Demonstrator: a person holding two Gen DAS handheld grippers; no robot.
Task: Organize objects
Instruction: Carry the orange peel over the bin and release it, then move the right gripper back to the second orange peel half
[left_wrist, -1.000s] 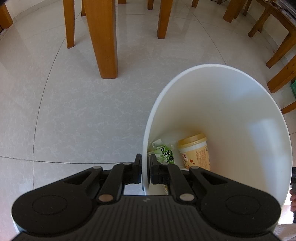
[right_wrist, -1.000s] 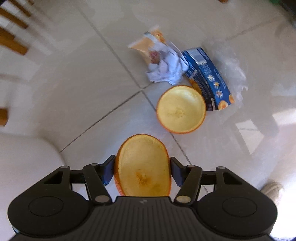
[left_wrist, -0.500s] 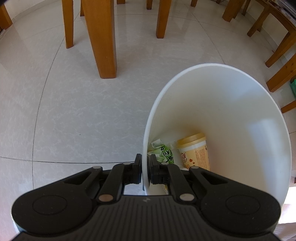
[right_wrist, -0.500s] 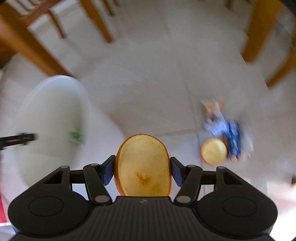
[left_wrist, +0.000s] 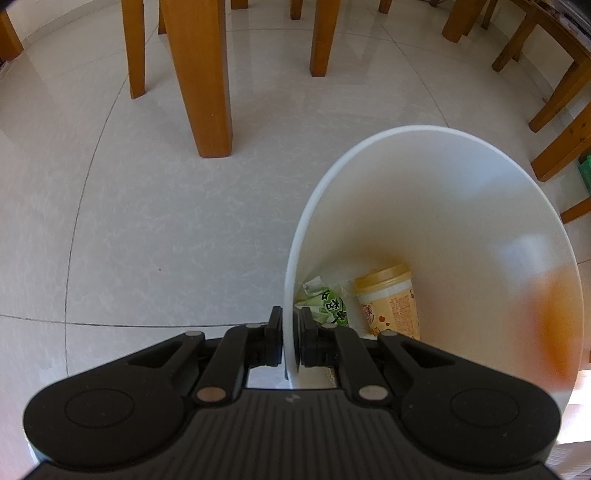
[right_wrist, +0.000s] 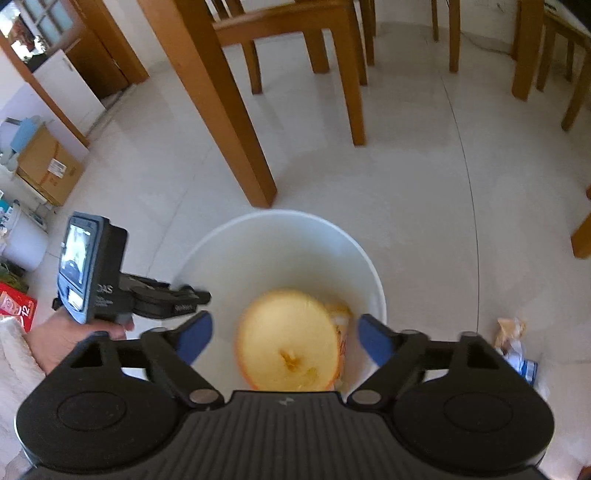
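Observation:
My left gripper (left_wrist: 290, 325) is shut on the rim of a white bin (left_wrist: 424, 129), one finger inside and one outside. At the bin's bottom lie a yellow cup (left_wrist: 391, 299) and a green wrapper (left_wrist: 327, 304). In the right wrist view my right gripper (right_wrist: 284, 336) hovers over the bin (right_wrist: 280, 214) with its jaws opening. The hollow orange peel half (right_wrist: 288, 339) hangs blurred between the blue pads (right_wrist: 194, 336), touching neither. It shows as an orange smear (left_wrist: 557, 325) in the left wrist view. The left gripper (right_wrist: 192, 297) and the hand (right_wrist: 62, 339) holding it appear at the bin's left.
Wooden table legs (left_wrist: 199, 74) and chair legs (right_wrist: 354, 92) stand on the tiled floor beyond the bin. A crumpled wrapper and a blue box (right_wrist: 517, 350) lie on the floor at the right. A cardboard box (right_wrist: 48, 166) and a red packet (right_wrist: 14, 304) sit at the left.
My right gripper has risen and swung from the floor litter to above the bin. Its jaws have spread and let the peel half go. The left gripper has stayed on the rim.

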